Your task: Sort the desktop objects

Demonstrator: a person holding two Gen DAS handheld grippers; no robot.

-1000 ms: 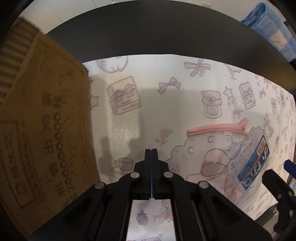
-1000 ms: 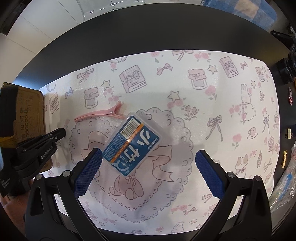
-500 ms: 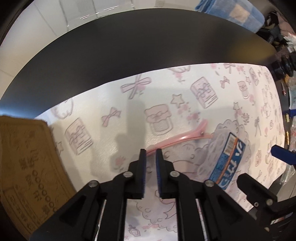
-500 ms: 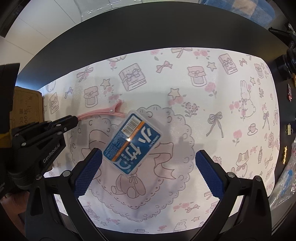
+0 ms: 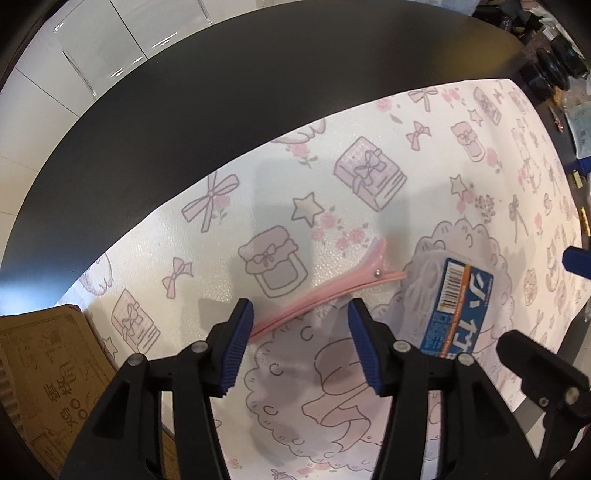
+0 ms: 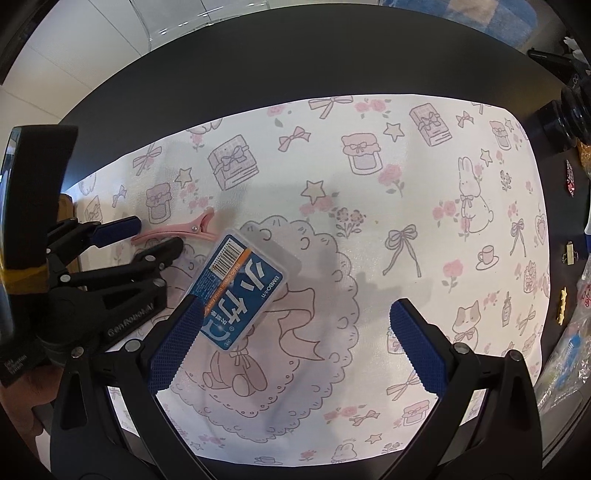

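Note:
A pink hair clip (image 5: 332, 291) lies flat on the patterned mat (image 5: 369, 177). Its thin end runs between the fingertips of my left gripper (image 5: 300, 310), which points straight down. The jaws are opening and the pads do not press on the clip. The right wrist view shows the same: the clip (image 6: 177, 233) lies between the left gripper's (image 6: 147, 238) two fingers. A clear plastic box with a blue label (image 6: 240, 288) lies beside the clip. My right gripper (image 6: 297, 317) hangs open above the mat, its left finger (image 6: 177, 347) over the box's near corner.
A brown cardboard box (image 5: 48, 369) stands at the mat's left edge. Beyond the mat is the black table (image 6: 295, 62). Small clips (image 6: 570, 253), a black round object (image 6: 569, 110) and plastic bags (image 6: 569, 354) crowd the right edge. A blue cloth (image 6: 480, 18) lies far back.
My left gripper has moved away from the cardboard box to the pink clip, rolled, and gone from shut to open. The right gripper has stayed put.

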